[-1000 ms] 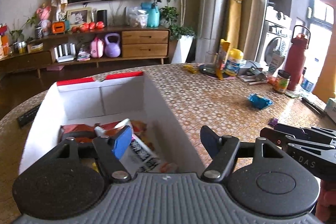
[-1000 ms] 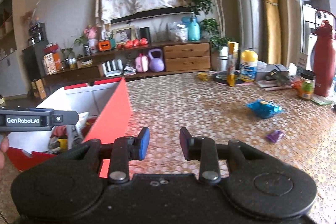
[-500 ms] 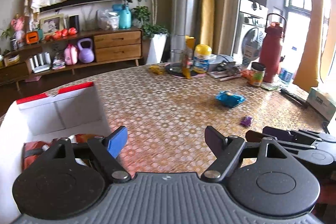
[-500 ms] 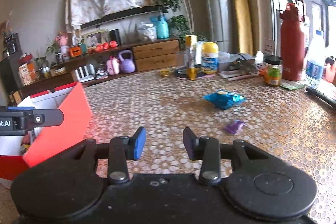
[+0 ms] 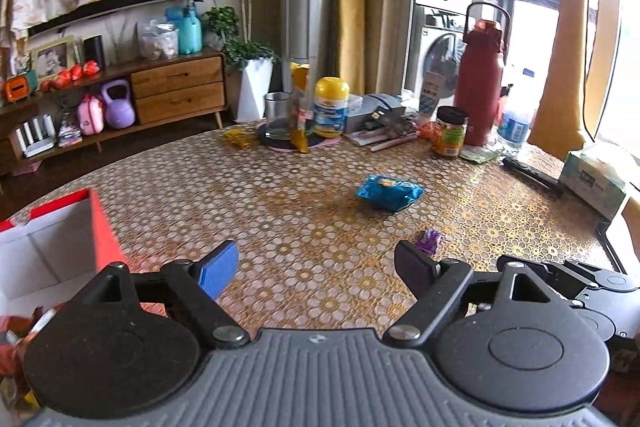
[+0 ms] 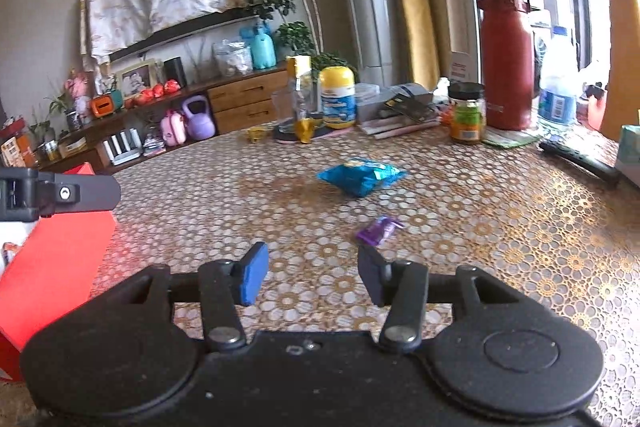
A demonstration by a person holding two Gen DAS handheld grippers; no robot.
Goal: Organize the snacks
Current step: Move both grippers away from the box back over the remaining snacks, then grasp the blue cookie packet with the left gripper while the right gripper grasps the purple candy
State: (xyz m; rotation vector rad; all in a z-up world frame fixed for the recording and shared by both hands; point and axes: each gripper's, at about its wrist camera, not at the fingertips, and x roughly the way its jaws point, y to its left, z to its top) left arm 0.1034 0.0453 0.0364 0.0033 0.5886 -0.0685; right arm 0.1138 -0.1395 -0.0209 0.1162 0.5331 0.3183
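A blue snack packet (image 5: 389, 191) lies in the middle of the patterned table; it also shows in the right wrist view (image 6: 360, 177). A small purple wrapped candy (image 5: 429, 241) lies nearer, also in the right wrist view (image 6: 378, 230). A red box with white inside (image 5: 52, 247) holds several snacks at the left; its red wall shows in the right wrist view (image 6: 52, 267). My left gripper (image 5: 316, 269) is open and empty above the table, right of the box. My right gripper (image 6: 312, 277) is open and empty, just short of the purple candy.
At the table's far side stand a yellow-lidded bottle (image 5: 330, 107), a glass (image 5: 277, 115), a jar (image 5: 450, 131), a red flask (image 5: 482, 75) and papers. A tissue box (image 5: 596, 179) and a black remote (image 5: 532, 175) lie at the right edge. A yellow wrapper (image 5: 238, 137) lies near the glass.
My left gripper has swung right, from over the box to over the open table. My right gripper has moved right and forward toward the purple candy, and its jaws have opened wider.
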